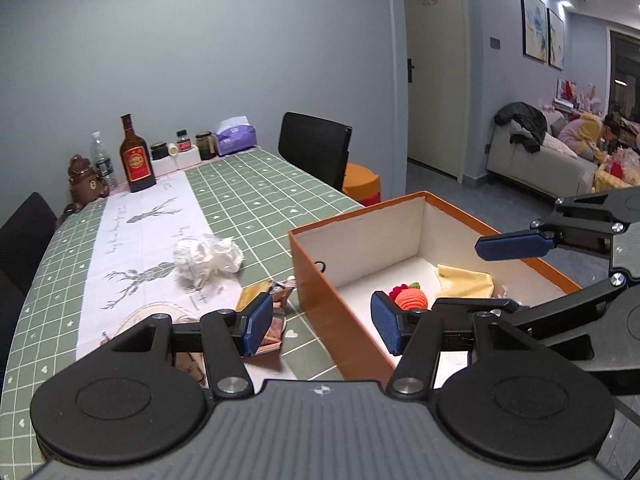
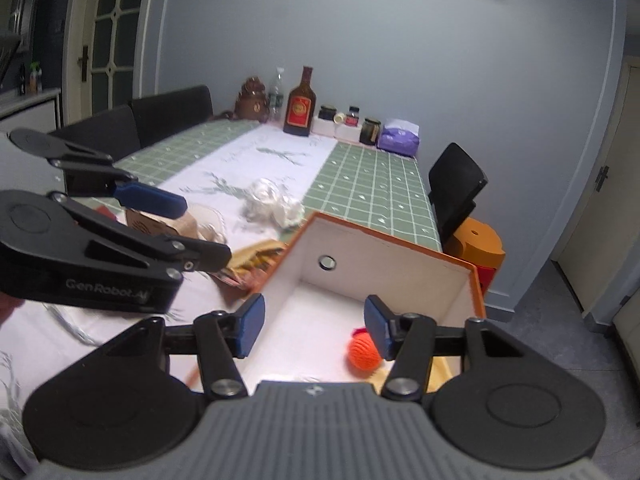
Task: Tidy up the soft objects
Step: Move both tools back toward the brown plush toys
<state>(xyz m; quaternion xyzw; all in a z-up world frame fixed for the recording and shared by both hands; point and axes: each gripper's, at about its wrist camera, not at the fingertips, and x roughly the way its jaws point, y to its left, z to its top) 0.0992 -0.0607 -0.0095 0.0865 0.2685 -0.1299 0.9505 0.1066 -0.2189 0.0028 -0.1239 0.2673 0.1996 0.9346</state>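
An orange box [image 1: 332,308] with a white inside [image 2: 380,264] stands on the green checked table [image 1: 256,196]. In it lie an orange crocheted toy [image 1: 412,298] [image 2: 364,354] and a yellow cloth [image 1: 466,280]. A crumpled white cloth [image 1: 208,258] [image 2: 276,200] sits on the white runner to the left of the box. My left gripper [image 1: 322,328] is open and straddles the box's left wall with nothing between its pads. My right gripper [image 2: 314,328] hangs open above the box's near end, just left of the toy, also empty. Each gripper shows in the other's view: right [image 1: 468,276], left [image 2: 204,232].
Flat packets [image 1: 256,296] [image 2: 256,260] lie by the box's left wall. A brown bottle [image 1: 137,156], jars and a purple tissue pack [image 1: 236,134] line the far table edge. Black chairs [image 1: 316,148] and an orange stool [image 2: 476,244] stand beside the table. A person sits on a sofa [image 1: 536,164].
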